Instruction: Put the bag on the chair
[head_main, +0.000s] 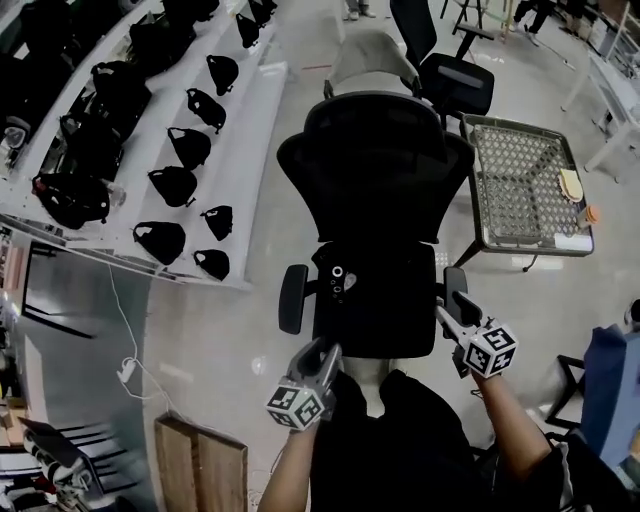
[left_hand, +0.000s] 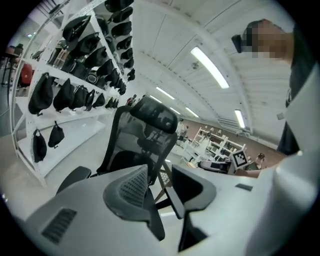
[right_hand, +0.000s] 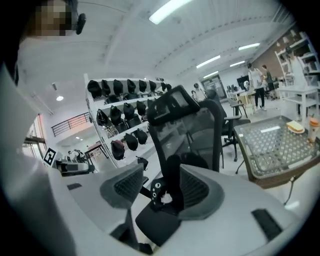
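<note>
The bag (head_main: 360, 300) lies on the seat of the chair (head_main: 375, 170), a black bundle against the black cushion, its small pale rings facing up near its left edge. It sits between the two armrests and I see neither gripper touching it.

In the right gripper view the bag (right_hand: 162, 195) shows through the gap of my right gripper (right_hand: 162, 175), beyond the jaws and not between them. Those jaws stand wide apart and hold nothing. A black armrest pad (right_hand: 157, 222) sits low in the gap; I cannot tell whether it touches a jaw. From the head camera the right gripper (head_main: 455, 310) hovers just beside the chair's right armrest (head_main: 455, 285), pointing in toward the seat.

My left gripper (head_main: 325, 352) hangs just behind the seat's rear left corner, near the left armrest (head_main: 292, 298). In its own view the left gripper (left_hand: 160, 175) has its jaws parted by a moderate gap with nothing in it; the chair (left_hand: 145, 130) rises past them, backrest and headrest seen from low down.

To the left of the chair runs a white shelf rack (head_main: 240, 130) lined with black bags (head_main: 172, 185). To the right stands a mesh table (head_main: 525, 180) with a few small items on its far edge. A second chair (head_main: 455, 85) stands behind. A wooden board (head_main: 200, 465) lies at the lower left, and a white cable (head_main: 125, 370) trails on the floor near it.
</note>
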